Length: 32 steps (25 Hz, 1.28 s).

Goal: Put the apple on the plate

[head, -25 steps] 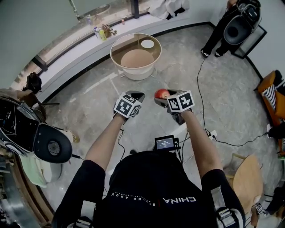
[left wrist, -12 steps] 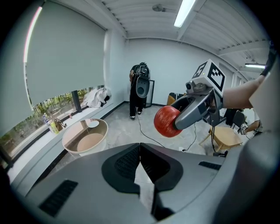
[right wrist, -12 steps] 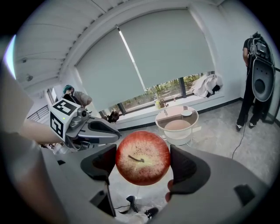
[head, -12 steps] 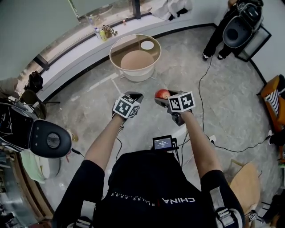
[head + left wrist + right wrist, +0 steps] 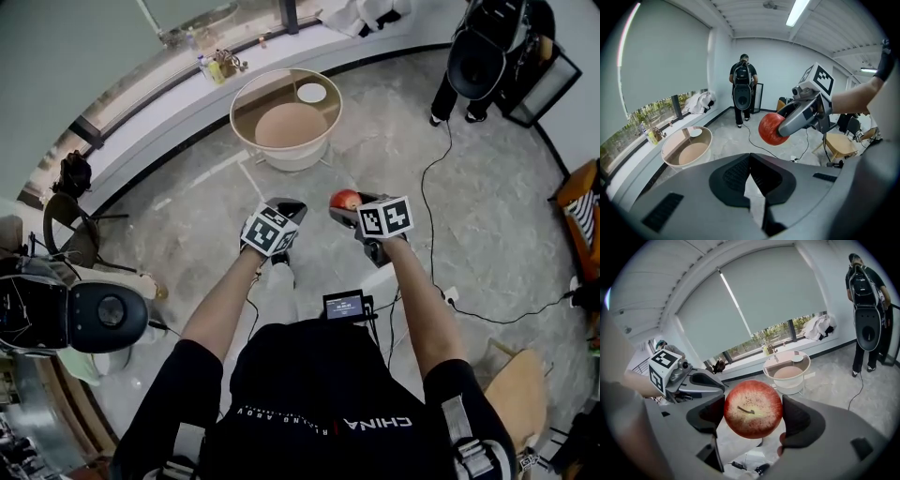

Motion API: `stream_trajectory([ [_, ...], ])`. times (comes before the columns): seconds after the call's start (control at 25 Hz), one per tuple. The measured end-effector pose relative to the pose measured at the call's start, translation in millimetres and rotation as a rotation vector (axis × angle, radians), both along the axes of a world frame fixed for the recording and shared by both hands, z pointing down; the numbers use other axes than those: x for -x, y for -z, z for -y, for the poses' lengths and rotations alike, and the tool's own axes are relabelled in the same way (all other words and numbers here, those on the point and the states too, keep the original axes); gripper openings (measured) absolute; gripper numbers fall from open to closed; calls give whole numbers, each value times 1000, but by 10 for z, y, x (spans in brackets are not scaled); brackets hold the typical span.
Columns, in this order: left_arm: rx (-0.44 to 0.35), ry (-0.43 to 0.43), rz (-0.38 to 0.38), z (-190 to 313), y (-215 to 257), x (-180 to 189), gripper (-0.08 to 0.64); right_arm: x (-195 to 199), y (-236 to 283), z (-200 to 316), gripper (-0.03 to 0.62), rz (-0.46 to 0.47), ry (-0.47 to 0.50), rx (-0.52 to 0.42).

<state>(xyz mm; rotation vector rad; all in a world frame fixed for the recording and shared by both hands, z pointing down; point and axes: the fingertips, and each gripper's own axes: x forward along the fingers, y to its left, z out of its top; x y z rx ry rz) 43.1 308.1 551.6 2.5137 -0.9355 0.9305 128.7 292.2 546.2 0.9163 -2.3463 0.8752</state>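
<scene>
Red apple pinched by right hand-held gripper (jaws wide); left hand-held gripper closed.

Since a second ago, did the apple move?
Yes, slightly: the apple is farther from the floor's white socket strip, toward the round table.

This looks like a big, bare work room in an office building, used for tests. The floor is grey stone with nothing soft on it. A long black cable runs across it. Long strip lights hang on the white ceiling. On the far side a wide window curves round, with a big grey blind pulled down and bottles on the ledge. A round table stands near it. A person far off wears a backpack of gear. A wooden chair sits near, on the right.
</scene>
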Motion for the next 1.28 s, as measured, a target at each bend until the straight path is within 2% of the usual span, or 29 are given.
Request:
stream_trajectory([
  [0.12,14,-20,1,344,-132,88,17,110,-71,319,370,2,-12,9],
  [0.24,64,-93,-11,691,-304,137,17,190,-160,689,370,-26,-31,20],
  [0.48,17,-236,16,1459,-468,297,17,460,-169,1569,370,-79,-81,39],
  [0.6,42,-279,-5,1882,-460,468,17,645,-84,2023,370,-90,-104,19],
  [0.76,23,-258,19,2408,-539,712,17,789,-125,2425,370,-87,-128,13],
  [1.08,35,-165,-43,3076,-451,1036,18,1038,-182,3008,370,-85,-127,38],
  [1.28,47,-107,-75,3443,-594,1116,18,1151,-407,3352,370,-79,-97,38],
])
